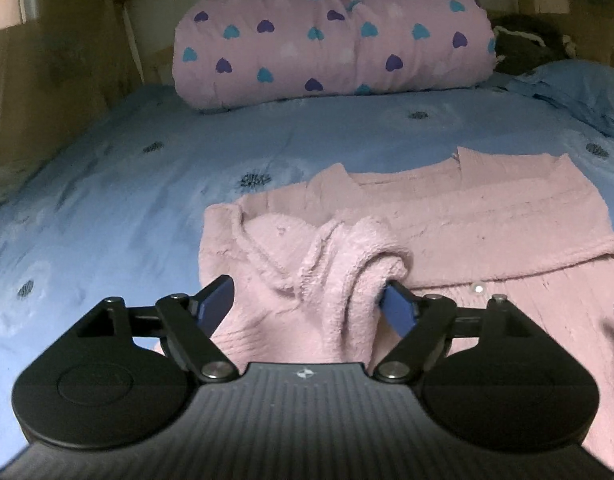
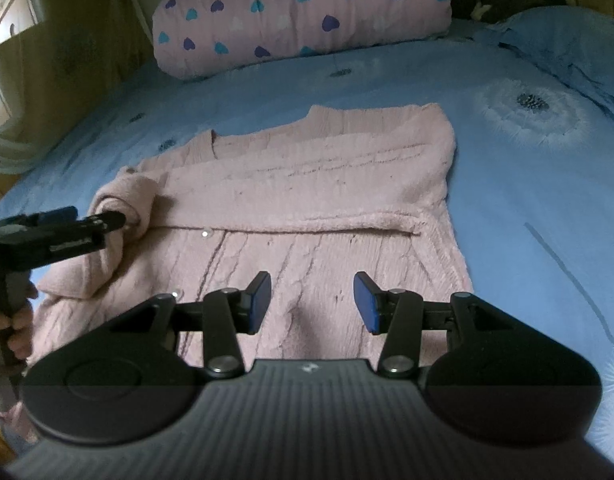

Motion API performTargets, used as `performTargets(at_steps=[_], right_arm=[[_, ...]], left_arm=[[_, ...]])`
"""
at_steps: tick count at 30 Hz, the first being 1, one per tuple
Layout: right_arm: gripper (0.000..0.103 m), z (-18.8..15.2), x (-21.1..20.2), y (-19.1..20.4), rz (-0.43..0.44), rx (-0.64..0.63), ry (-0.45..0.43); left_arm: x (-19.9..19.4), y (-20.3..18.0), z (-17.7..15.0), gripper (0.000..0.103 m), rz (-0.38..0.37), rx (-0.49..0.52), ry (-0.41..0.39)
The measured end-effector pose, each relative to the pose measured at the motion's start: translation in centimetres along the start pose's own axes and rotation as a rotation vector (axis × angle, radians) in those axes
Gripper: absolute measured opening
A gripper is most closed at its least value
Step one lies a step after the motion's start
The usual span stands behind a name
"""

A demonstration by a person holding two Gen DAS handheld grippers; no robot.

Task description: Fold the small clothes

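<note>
**Left gripper spread over bunched sleeve**

Left gripper [image 1: 307, 304] stood spread wide over the bunched sleeve [image 1: 347, 264] of the pink knitted cardigan [image 1: 487, 216]; sleeve between the blue pads, right pad touching a fold, left pad clear of it (no pinch seen). Right gripper [image 2: 312, 300] hovered half open above the cardigan's lower front, nothing between its pads. Lay flat on the blue bedsheet [image 2: 527, 184], one side already folded across the body. Seen from the right wrist view, left gripper at 9 o'clock, heart-print quilt roll [image 2: 303, 12] at 12 o'clock, blue pillow [image 2: 563, 40] at 2 o'clock.
</note>
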State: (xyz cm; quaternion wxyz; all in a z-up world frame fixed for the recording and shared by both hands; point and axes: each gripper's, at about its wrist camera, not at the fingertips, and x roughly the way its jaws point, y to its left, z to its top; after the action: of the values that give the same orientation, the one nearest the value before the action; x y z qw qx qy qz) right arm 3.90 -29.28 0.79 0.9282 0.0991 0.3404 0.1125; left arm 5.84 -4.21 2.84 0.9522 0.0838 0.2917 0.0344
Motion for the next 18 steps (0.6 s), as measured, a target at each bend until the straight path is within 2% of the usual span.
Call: performTargets(at_steps=[2, 8, 14, 18], right_arm=[[0.048, -0.1, 0.2, 0.2, -0.004, -0.005, 0.006], [0.048, -0.8, 0.5, 0.3, -0.023, -0.02, 0.024], [0.048, -1.5, 0.5, 1.0, -0.048, -0.063, 0.013], [0.048, -1.2, 0.4, 2.3, -0.049, -0.085, -0.002]], left_arm=[[-0.7, 1.4, 0.1, 0.091, -0.016, -0.032, 0.028], [-1.4, 4.4, -0.4, 0.095, -0.095, -0.096, 0.108], [-2.0, 6.7, -1.1, 0.095, -0.107, -0.118, 0.101], [-1.9, 9.0, -1.1, 0.095, -0.078, -0.167, 0.102]])
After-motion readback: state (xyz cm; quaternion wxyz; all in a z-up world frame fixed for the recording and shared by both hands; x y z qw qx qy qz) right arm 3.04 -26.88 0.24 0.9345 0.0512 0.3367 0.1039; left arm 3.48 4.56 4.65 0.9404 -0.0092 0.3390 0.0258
